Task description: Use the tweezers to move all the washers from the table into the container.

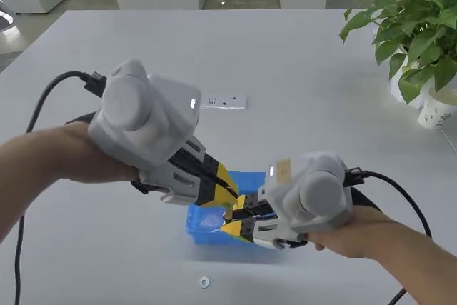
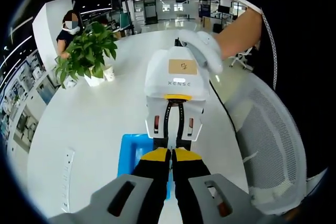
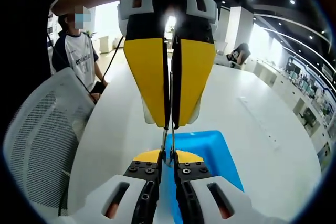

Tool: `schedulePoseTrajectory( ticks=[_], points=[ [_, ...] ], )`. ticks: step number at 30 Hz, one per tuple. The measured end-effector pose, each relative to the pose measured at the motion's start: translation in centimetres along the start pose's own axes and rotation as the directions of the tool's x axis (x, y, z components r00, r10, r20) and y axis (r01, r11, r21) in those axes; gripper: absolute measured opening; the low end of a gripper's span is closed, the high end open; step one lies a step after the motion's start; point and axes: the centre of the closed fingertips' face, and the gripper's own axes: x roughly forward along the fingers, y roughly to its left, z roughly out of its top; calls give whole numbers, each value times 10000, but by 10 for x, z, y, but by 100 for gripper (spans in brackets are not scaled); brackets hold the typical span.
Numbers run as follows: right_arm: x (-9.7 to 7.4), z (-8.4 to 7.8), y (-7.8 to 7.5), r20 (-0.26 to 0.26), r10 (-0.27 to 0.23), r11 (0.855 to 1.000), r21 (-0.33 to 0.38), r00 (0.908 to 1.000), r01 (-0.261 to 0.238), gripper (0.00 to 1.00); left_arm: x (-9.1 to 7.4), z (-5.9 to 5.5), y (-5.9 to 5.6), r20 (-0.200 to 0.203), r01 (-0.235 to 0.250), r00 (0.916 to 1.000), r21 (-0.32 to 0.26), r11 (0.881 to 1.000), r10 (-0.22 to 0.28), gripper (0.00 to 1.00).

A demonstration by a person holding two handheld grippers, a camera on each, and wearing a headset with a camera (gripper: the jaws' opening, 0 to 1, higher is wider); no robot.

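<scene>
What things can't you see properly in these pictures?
Head view: the left gripper and right gripper cover most of the blue container, hiding what lies inside.
Right gripper view: the tweezers are a thin sliver between shut jaws; their tips are hidden.
Head view: the loose washer is too small for detail.

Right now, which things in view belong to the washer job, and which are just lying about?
Job: tweezers, left gripper, right gripper, blue container, washer.
Lying about: power strip, potted plant, mesh chair.
</scene>
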Motion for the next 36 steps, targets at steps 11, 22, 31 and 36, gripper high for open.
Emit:
schedulePoseTrajectory(
  ticks=[11,22,31,36],
  points=[
    [10,-14,-20,-175,60,9998,214,9998,-56,10,12,-12,22,-108,3,9999,-21,10000,-3,5],
    [19,-35,-29,-436,192,9984,535,9989,-168,10,30,-25,35,-253,152,9996,-132,9998,-155,5],
    [27,-50,-31,-666,409,9963,787,9969,-356,10,43,-36,40,-242,292,9993,-294,9991,-300,5],
    [30,-56,-32,-767,512,9954,844,9957,-447,10,48,-39,42,-229,352,9991,-374,9987,-361,5]
  ],
)
